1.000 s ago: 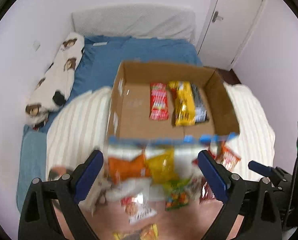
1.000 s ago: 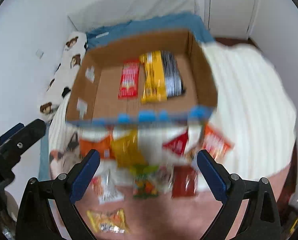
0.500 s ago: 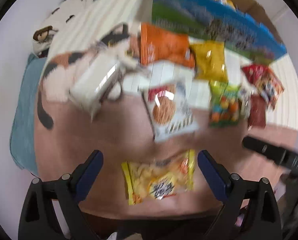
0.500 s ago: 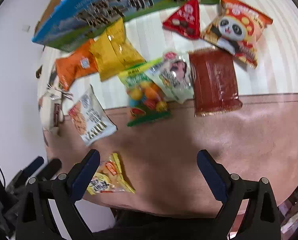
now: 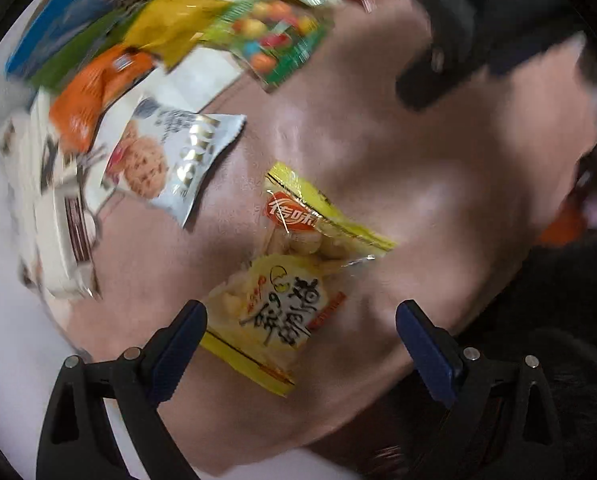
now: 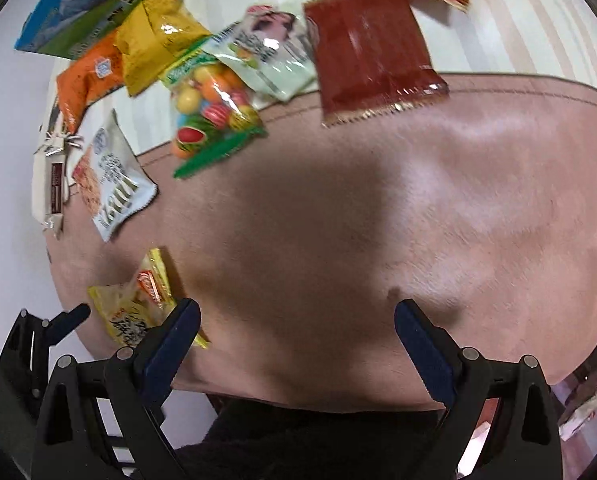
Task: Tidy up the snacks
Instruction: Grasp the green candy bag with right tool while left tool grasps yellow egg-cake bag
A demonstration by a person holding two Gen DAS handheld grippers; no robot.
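Between spread left hand-held gripper (image 5: 300,338) fingers: crinkly yellow packet (image 5: 294,280)

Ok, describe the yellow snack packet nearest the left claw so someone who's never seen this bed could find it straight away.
Start at the pink-brown blanket covering the near end of the bed, below the row of snacks. The yellow packet lies alone on it, between the open left claw fingers. Unlike the plain yellow bag up in the row, it has a clear window showing pale pieces, a red oval logo and black brush lettering.
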